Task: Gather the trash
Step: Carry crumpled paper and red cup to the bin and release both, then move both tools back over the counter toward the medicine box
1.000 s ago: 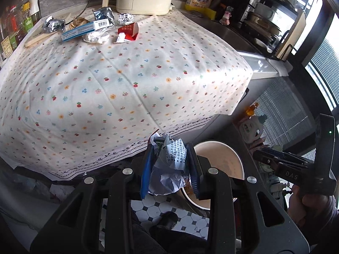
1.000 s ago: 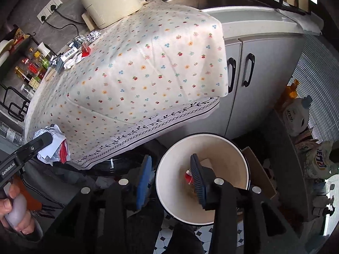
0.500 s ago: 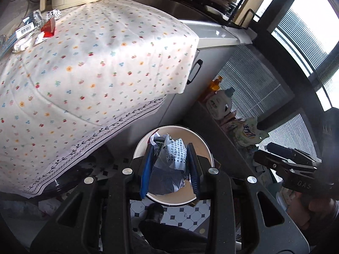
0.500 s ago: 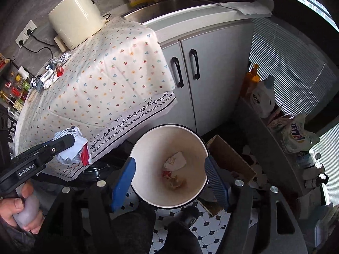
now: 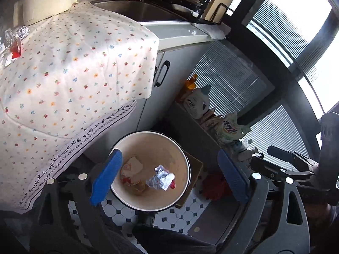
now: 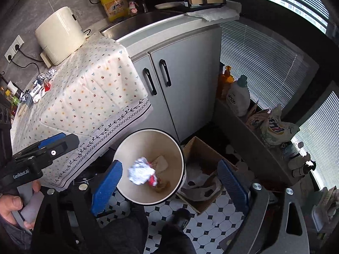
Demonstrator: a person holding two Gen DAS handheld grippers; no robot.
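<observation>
A cream waste bin [image 5: 182, 154] [image 6: 180, 148] with a dark rim stands on the tiled floor below the counter. A crumpled white-and-blue wrapper [image 5: 160, 177] [image 6: 141, 171] lies inside it with other scraps. My left gripper [image 5: 169, 180] is open and empty above the bin; it also shows at the left of the right wrist view [image 6: 57, 142]. My right gripper [image 6: 169, 180] is open and empty, also above the bin. More trash, foil and wrappers [image 6: 40, 84] [image 5: 15, 42], lies at the far end of the flowered tablecloth [image 5: 74, 74] [image 6: 91, 89].
A cardboard box [image 6: 203, 180] sits right of the bin. Grey cabinet doors [image 6: 180, 74] stand behind it. Detergent bottles and bags [image 6: 239, 97] line a low shelf at the right. A cream appliance [image 6: 59, 33] and a sink [image 6: 144, 19] are on the counter.
My left gripper swung from the table over the bin, opened, and the crumpled wrapper dropped into the bin. My right gripper opened wider and drew back from the bin.
</observation>
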